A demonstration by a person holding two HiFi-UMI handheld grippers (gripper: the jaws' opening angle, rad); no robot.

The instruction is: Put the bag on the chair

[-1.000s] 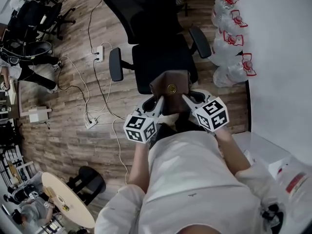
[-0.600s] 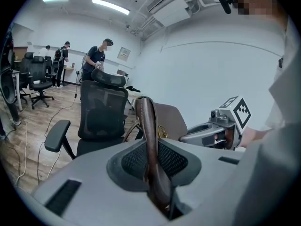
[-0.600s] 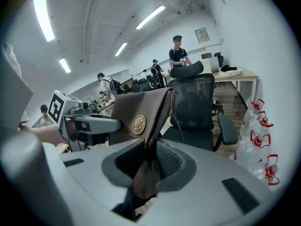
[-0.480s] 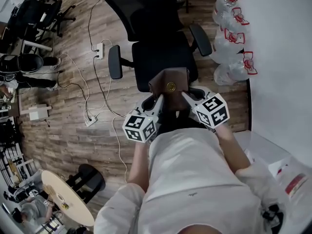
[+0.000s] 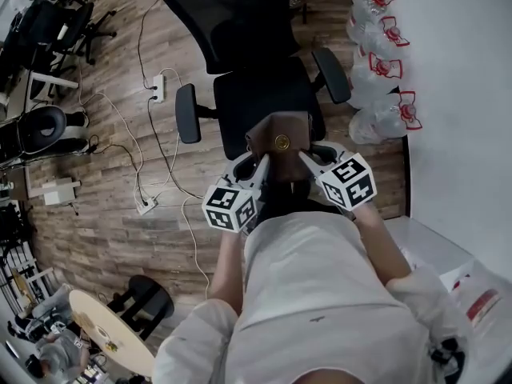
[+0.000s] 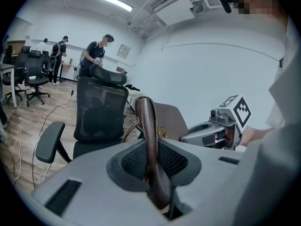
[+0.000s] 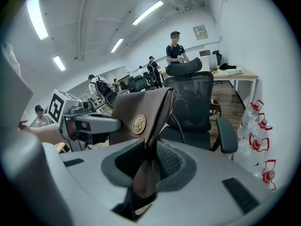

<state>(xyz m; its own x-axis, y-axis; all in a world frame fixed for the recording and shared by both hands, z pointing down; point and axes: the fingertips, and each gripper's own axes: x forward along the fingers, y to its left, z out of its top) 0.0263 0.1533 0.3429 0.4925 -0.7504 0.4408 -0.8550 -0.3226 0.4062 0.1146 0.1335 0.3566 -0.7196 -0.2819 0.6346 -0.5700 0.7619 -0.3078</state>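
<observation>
Writing: the brown leather bag [image 5: 278, 137] has a round gold medallion [image 7: 138, 124] on its flap, but the embossed emblem is too small to read. The marker cubes show only black-and-white square patterns. The clear water bottles with red handles [image 5: 382, 70] by the white wall have no legible print.
Left gripper [image 5: 258, 166]: clenched on the bag's left edge, with a thin fold of leather pinched between its jaws.
Right gripper [image 5: 307, 162]: clenched on the bag's right edge, the leather wedged between its jaws in the same way.
Bag's place: between the two grippers, over the front of the black mesh office chair's [image 5: 258, 94] seat. I cannot tell whether it touches the seat.
Bag's lie: its long axis runs side to side from gripper to gripper. The medallion face is turned towards the person and the flap's edge towards the chair back.
</observation>
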